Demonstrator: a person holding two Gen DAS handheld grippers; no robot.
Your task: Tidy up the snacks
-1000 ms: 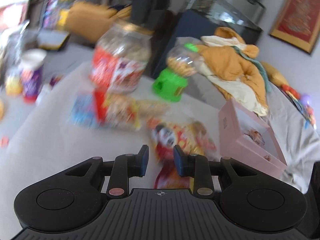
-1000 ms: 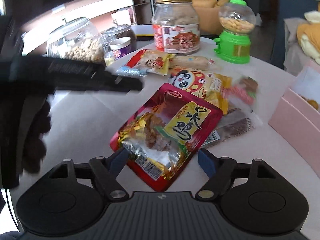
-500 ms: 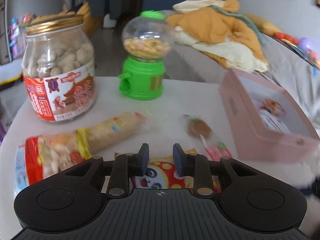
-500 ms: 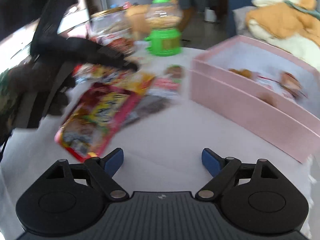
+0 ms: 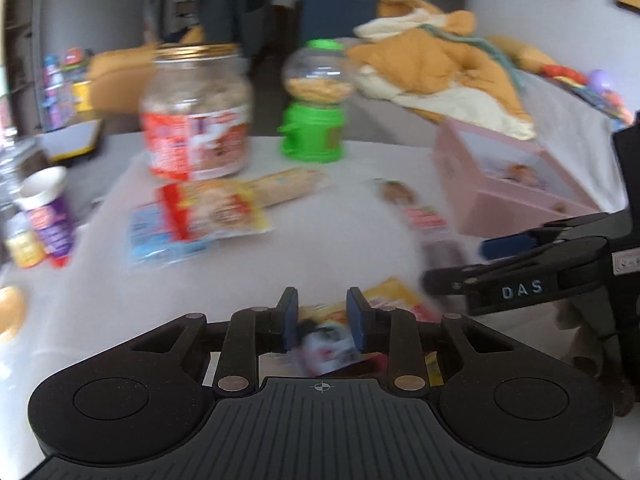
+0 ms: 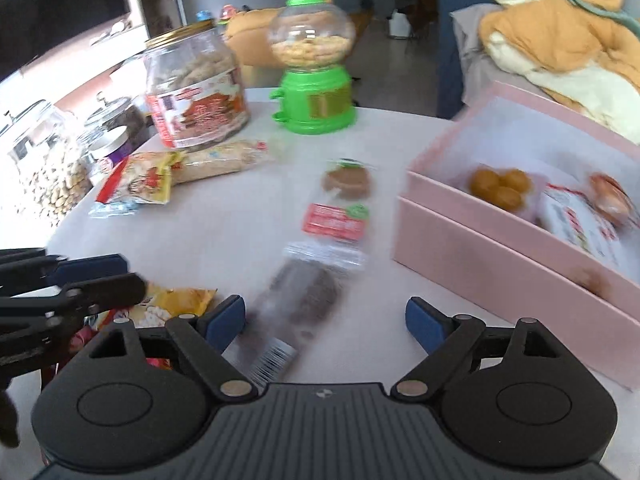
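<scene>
On the white round table [image 6: 208,240] lie several snack packs. My left gripper [image 5: 322,320] hovers low over a yellow panda pack [image 5: 384,292]. Its jaws are narrow and opening, the pack lies under the gap, and the pads do not press on it. My right gripper [image 6: 326,318] stands wide open over a clear pack of dark cake [image 6: 304,292]; the pack lies between the fingers, untouched. Beyond it are a red-label pack [image 6: 336,220] and a brown cookie pack [image 6: 348,180]. The pink box [image 6: 480,264] at right holds round orange snacks and packets.
At the back stand a red-label jar [image 6: 196,92] and a green candy dispenser [image 6: 316,92], with a long cracker pack [image 6: 224,160] and a yellow-red pack [image 6: 140,180] in front. Glass jars [image 6: 44,160] crowd the left edge. An orange blanket [image 5: 440,72] lies behind.
My right gripper swung right, off the big red pack to the dark cake pack beside the pink box, and widened. My left gripper dropped back over the panda pack; its gap grew slightly.
</scene>
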